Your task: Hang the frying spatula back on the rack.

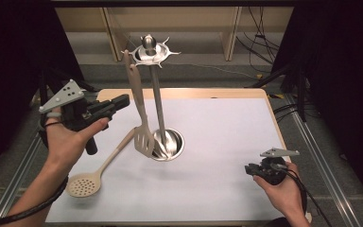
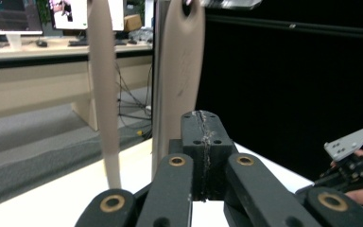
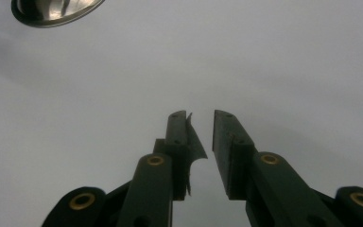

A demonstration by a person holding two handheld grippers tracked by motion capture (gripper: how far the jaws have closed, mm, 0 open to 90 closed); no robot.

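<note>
Left gripper (image 1: 123, 100) raised, jaws closed, right gripper (image 1: 249, 169) low, jaws parted

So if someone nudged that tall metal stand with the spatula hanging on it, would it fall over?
Probably not easily. The stand is a thin pole on a wide round base, which looks solid steel, so likely bottom-heavy. A push near the top could still rock it, since it is tall. The hanging spatula would likely swing and might slip off its hook.

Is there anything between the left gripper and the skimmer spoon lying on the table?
Nothing visible. The left gripper is raised, jaws shut and empty, by the slotted turner hanging on the metal rack. The skimmer spoon lies below it on the white table, with open space above it.
</note>
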